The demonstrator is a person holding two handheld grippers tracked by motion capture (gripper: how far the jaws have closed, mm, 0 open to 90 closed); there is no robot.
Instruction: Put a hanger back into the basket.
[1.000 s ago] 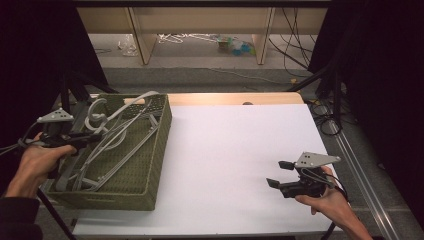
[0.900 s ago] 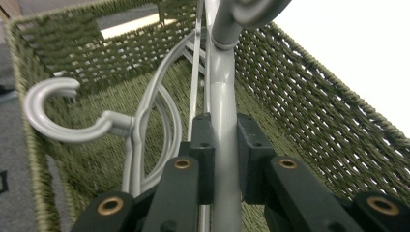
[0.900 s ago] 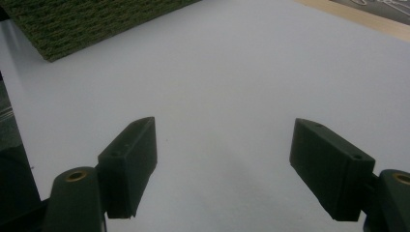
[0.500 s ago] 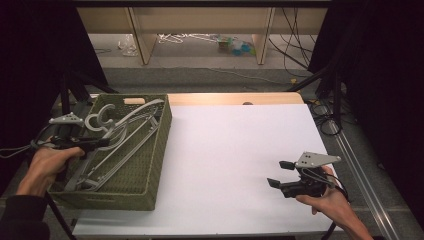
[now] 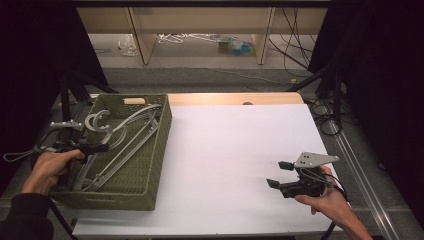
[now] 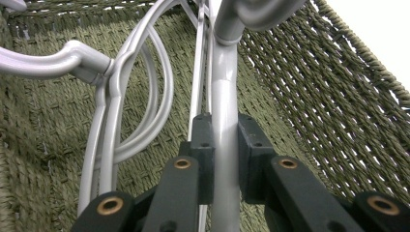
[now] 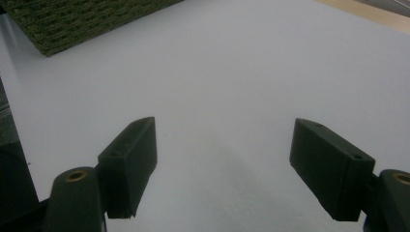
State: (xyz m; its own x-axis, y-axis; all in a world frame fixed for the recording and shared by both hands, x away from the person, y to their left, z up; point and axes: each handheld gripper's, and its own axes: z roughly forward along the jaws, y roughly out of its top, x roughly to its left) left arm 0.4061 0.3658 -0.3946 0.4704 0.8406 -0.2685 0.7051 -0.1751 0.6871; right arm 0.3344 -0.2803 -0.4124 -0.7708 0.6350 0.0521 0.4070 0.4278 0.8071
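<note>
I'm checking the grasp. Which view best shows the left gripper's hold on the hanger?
The left gripper view: the left gripper is clamped on the grey hanger bar, close up. The high view shows it small in the basket; the right gripper view catches a basket corner.

Over the last second the person's left hand (image 5: pixel 47 170) has drawn back toward the near-left corner of the table, moving from a spot over the left rim of the green woven rectangular basket (image 5: pixel 150 165) to one lower and further out, beside its left wall. With it the left black two-jaw gripper (image 5: pixel 95 148) has shifted toward the person, its tips now reaching in over the basket's left edge. The bundle of grey plastic clothes hangers (image 5: pixel 120 137) inside has shifted too: its hooks now sit nearer the basket's far-left corner, and one grey hanger stem (image 6: pixel 225 121) is pinched between the jaws.
</note>
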